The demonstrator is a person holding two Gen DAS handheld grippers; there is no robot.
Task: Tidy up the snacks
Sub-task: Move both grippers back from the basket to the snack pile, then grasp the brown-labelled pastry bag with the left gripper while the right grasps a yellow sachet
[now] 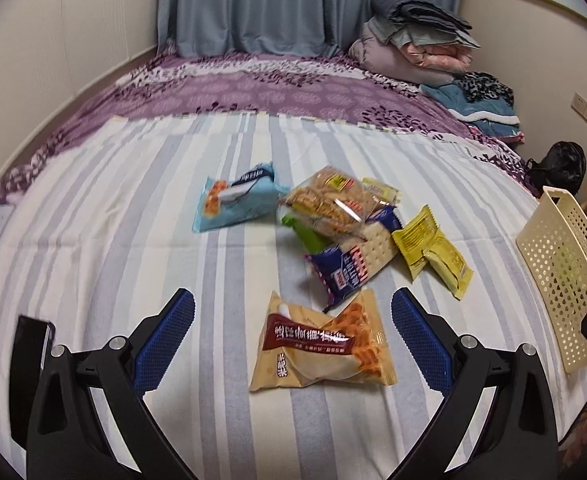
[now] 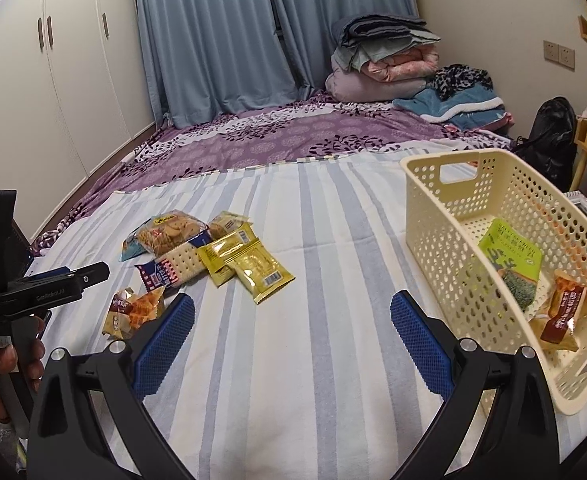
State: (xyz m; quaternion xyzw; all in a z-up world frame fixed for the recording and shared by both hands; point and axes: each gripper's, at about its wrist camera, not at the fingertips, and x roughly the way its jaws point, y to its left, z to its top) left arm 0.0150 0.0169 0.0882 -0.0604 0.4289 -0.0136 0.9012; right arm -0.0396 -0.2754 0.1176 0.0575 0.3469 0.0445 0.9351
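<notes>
- Left tool (image 1: 293, 320): blue-padded fingers spread wide, gripping nothing, hovering low over the striped sheet (image 1: 133, 208) on the bed.
- Tan snack packet (image 1: 323, 346) with a dark red band lies flat on the sheet, between and just past the left tool's fingertips; contact cannot be confirmed.
- Beyond it, a loose heap: navy cracker pack (image 1: 353, 260), clear biscuit bag (image 1: 327, 202) on top, green packet (image 1: 307, 232) partly buried, two yellow sachets (image 1: 433, 252) to the right.
- Light blue packet (image 1: 237, 202) sits apart, left of the heap.
- Right tool (image 2: 292, 320): fingers also spread wide, empty, above bare sheet between the heap and the basket (image 2: 445, 240).
- Basket is cream, perforated, resting on the sheet at the right; inside lie a green seaweed packet (image 2: 511, 258) and a tan packet (image 2: 561, 312) with a red band.
- A hand (image 2: 5, 364) grips the left tool's handle at the left edge of the right wrist view.
</notes>
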